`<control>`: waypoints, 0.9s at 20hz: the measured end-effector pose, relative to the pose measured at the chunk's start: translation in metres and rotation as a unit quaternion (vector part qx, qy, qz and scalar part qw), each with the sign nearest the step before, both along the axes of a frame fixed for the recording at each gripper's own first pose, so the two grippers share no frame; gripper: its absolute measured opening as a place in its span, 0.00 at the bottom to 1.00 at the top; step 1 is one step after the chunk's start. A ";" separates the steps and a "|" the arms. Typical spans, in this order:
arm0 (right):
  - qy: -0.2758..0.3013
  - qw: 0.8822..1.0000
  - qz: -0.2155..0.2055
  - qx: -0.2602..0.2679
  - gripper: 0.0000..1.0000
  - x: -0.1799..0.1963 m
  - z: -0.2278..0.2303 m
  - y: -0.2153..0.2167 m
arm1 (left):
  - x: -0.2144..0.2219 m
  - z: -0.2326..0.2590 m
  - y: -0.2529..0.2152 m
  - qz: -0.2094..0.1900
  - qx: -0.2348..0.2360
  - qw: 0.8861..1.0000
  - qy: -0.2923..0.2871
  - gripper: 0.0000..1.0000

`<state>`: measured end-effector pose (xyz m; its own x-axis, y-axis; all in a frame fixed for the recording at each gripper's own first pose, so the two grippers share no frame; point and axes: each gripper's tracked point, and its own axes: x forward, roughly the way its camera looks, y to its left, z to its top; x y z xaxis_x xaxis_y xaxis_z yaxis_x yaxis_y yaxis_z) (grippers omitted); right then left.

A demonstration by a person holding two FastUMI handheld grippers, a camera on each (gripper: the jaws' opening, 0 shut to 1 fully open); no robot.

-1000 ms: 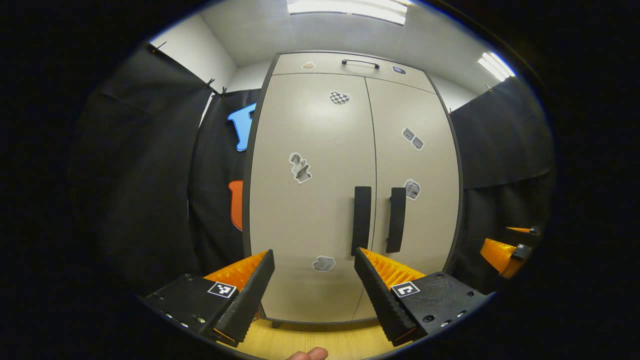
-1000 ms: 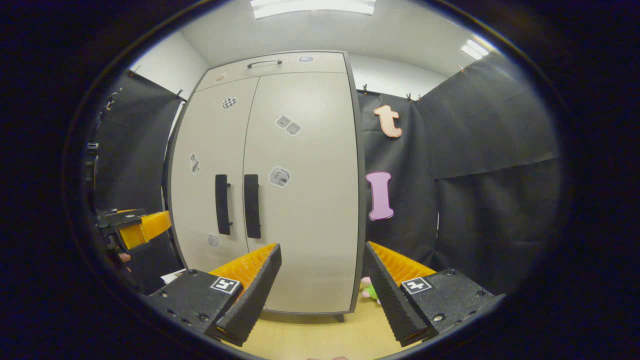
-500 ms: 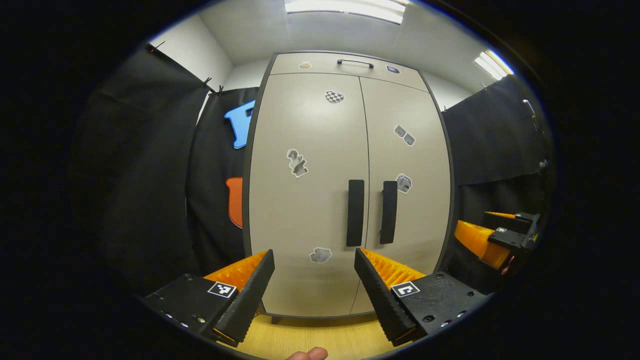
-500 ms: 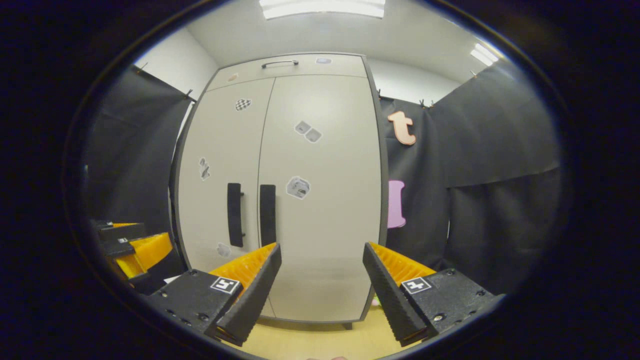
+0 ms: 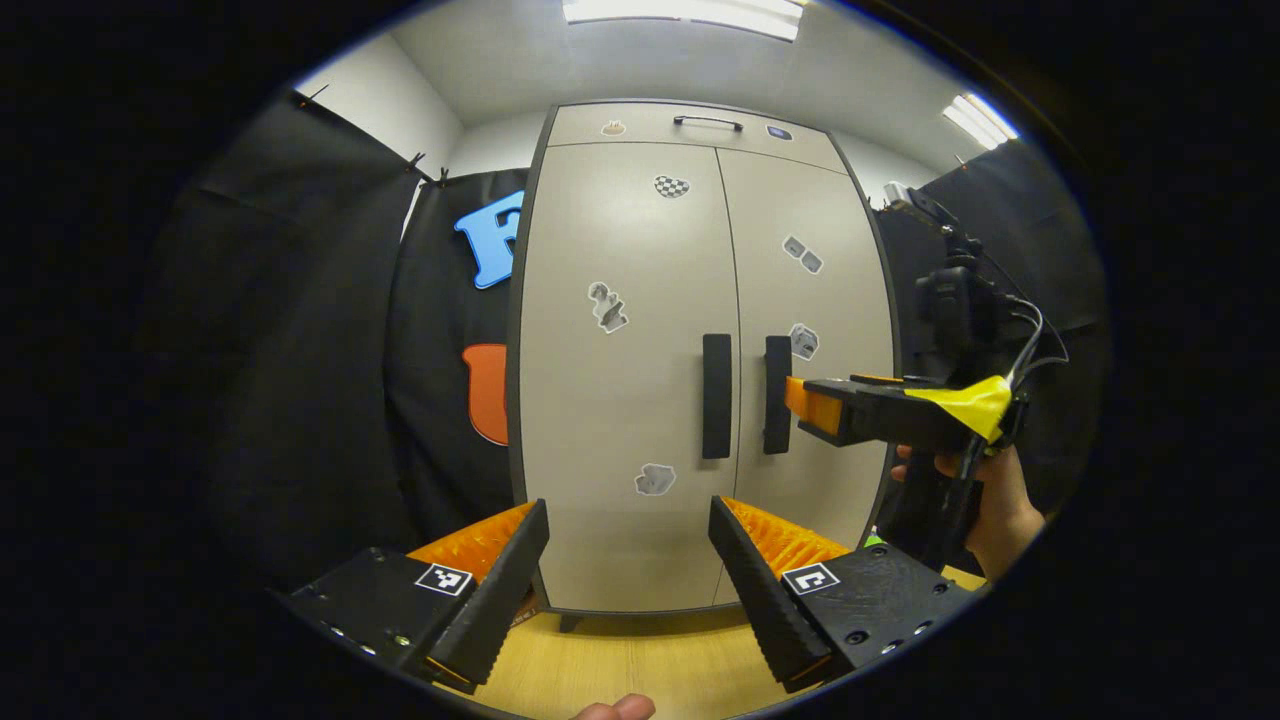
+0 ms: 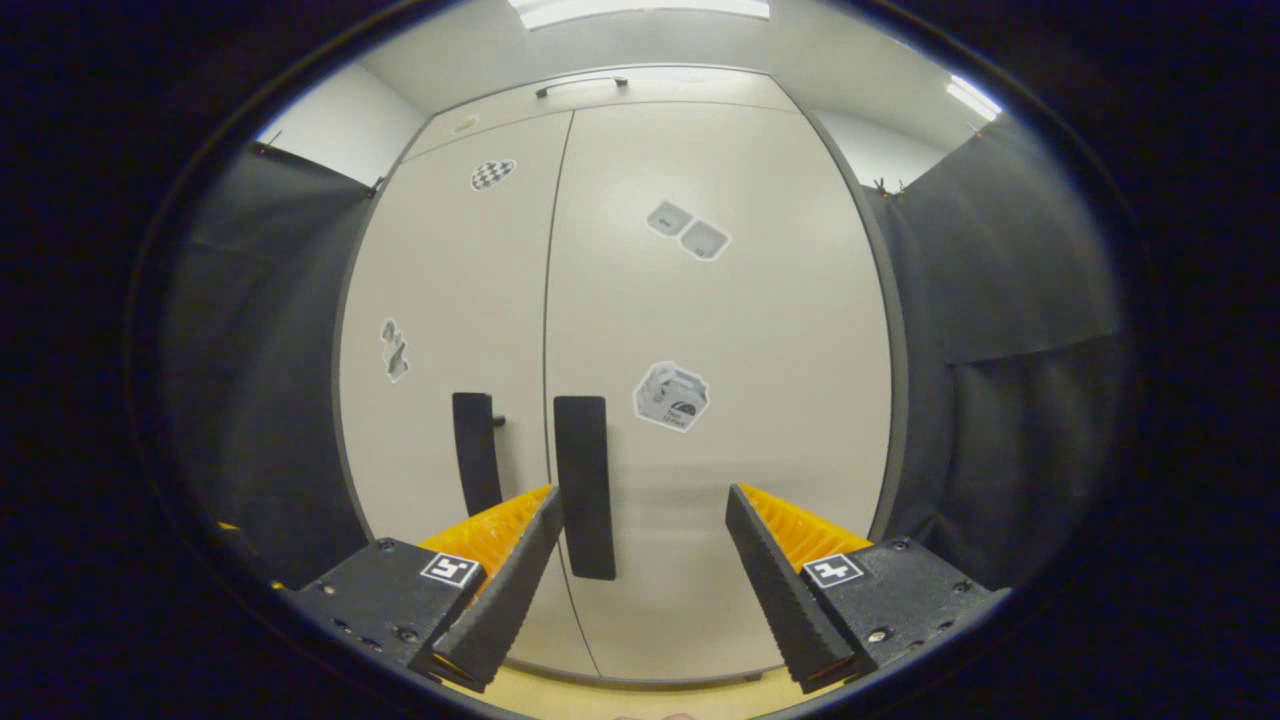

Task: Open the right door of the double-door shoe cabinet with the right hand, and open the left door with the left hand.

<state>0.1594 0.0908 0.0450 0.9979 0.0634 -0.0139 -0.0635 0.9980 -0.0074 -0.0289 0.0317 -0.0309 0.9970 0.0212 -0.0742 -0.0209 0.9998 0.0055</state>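
Observation:
The beige shoe cabinet (image 5: 620, 230) stands ahead with both doors closed. In the left gripper view the left door's dark handle (image 5: 716, 395) and the right door's handle (image 5: 777, 393) hang side by side at the centre seam. My left gripper (image 5: 628, 508) is open, well back from the doors, with nothing between its fingers. My right gripper (image 5: 805, 408) reaches in from the right, its tips just in front of the right handle. In the right gripper view that gripper (image 6: 644, 495) is open, and the right handle (image 6: 585, 485) lies close beside its left finger, with the left handle (image 6: 476, 450) further left.
A drawer with a slim handle (image 5: 707, 122) tops the cabinet. Black cloth walls (image 5: 300, 350) flank it on both sides. A wooden floor (image 5: 640, 665) lies below. A hand (image 5: 985, 500) holds the right gripper. Stickers (image 6: 671, 396) dot the doors.
The right gripper has risen and moved in close to the cabinet, up to the right door's handle. The left gripper has hardly moved. Both doors remain closed.

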 end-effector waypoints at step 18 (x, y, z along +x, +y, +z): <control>0.033 0.999 -0.022 -0.025 0.95 0.041 -0.023 0.013 | 0.007 -0.012 0.010 0.005 -0.021 1.000 0.013 0.97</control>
